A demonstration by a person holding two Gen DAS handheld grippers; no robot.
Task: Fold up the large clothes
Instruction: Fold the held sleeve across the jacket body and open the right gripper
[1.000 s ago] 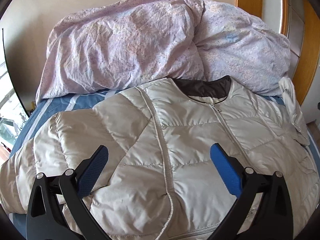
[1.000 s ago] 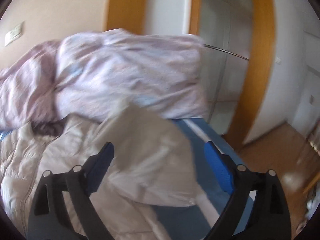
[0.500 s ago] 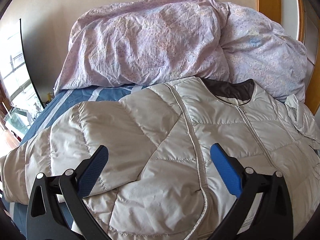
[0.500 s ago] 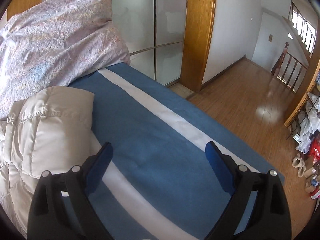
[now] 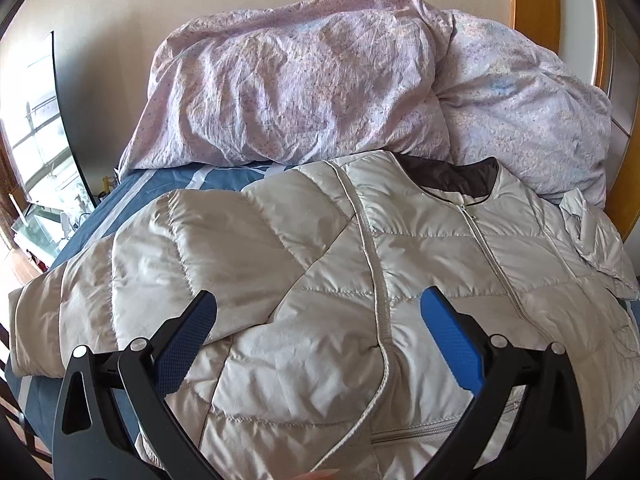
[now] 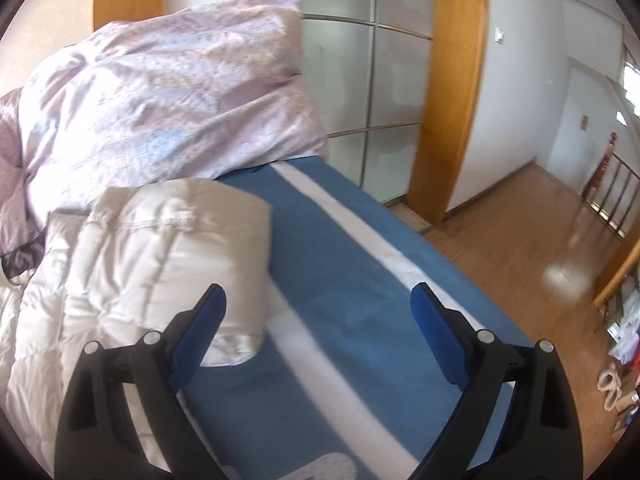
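A cream quilted down jacket (image 5: 400, 264) lies front up on the bed, zipped, with a dark collar lining (image 5: 452, 174) at the far end. Its left sleeve (image 5: 120, 280) stretches out to the left. My left gripper (image 5: 318, 308) is open and empty, hovering over the jacket's left chest and armpit. In the right wrist view the jacket's folded right side (image 6: 152, 256) lies at the left. My right gripper (image 6: 318, 304) is open and empty over the blue sheet, its left finger (image 6: 200, 332) above the jacket's edge.
The bed has a blue sheet with white stripes (image 6: 360, 288). A rumpled pink floral duvet (image 5: 320, 76) is heaped at the head against the wall. The bed's right edge drops to a wooden floor (image 6: 520, 248), beside a wood-framed glass partition (image 6: 372, 80).
The left gripper's view shifted right, so the jacket's left sleeve shows more fully. The right gripper swung right off the jacket's right sleeve, then turned slightly back left over the sheet.
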